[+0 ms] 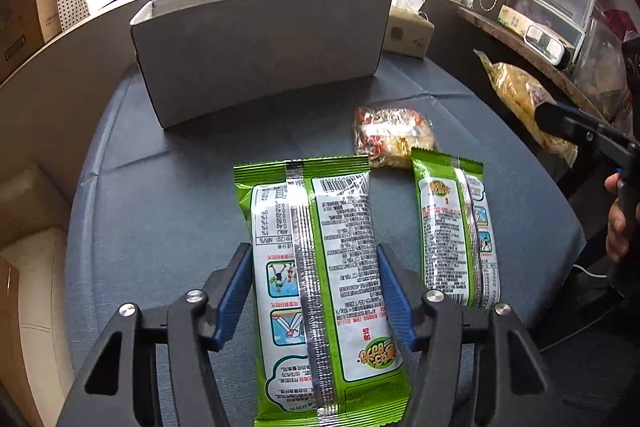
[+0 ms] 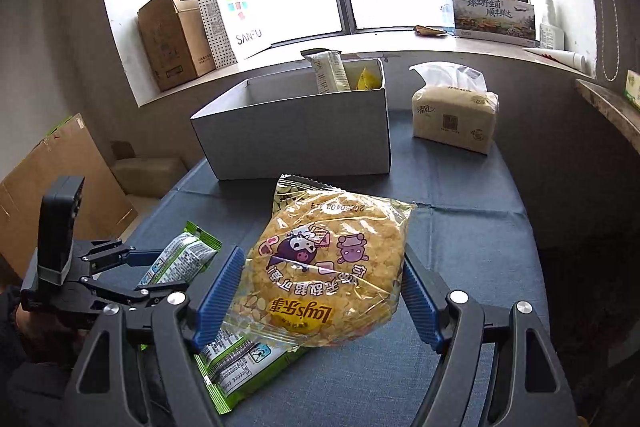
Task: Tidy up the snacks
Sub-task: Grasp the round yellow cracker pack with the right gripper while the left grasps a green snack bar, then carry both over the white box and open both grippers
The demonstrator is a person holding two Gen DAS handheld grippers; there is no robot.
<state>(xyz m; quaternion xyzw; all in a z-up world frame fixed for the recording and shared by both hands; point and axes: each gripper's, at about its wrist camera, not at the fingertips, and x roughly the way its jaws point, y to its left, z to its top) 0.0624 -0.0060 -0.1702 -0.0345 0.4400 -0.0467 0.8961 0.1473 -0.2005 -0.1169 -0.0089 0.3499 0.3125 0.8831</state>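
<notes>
My left gripper (image 1: 314, 291) is shut on a green snack packet (image 1: 316, 267) and holds it above the blue tablecloth (image 1: 168, 195); it also shows in the right wrist view (image 2: 140, 267). My right gripper (image 2: 324, 297) is shut on a clear Lay's chip bag (image 2: 332, 267), lifted off the table; the bag shows at the right of the left wrist view (image 1: 516, 95). A second green packet (image 1: 456, 231) and a small clear red-printed snack pack (image 1: 394, 135) lie on the cloth. A grey open box (image 1: 260, 55) stands at the back, with some snacks (image 2: 332, 71) in its far right corner.
A tissue pack (image 2: 456, 115) stands right of the box. The window sill behind holds cardboard boxes (image 2: 172, 39), a paper bag (image 2: 236, 15) and a printed box (image 2: 494, 15). A cluttered shelf (image 1: 552, 15) is at the right. Cardboard (image 2: 60, 187) leans at the left.
</notes>
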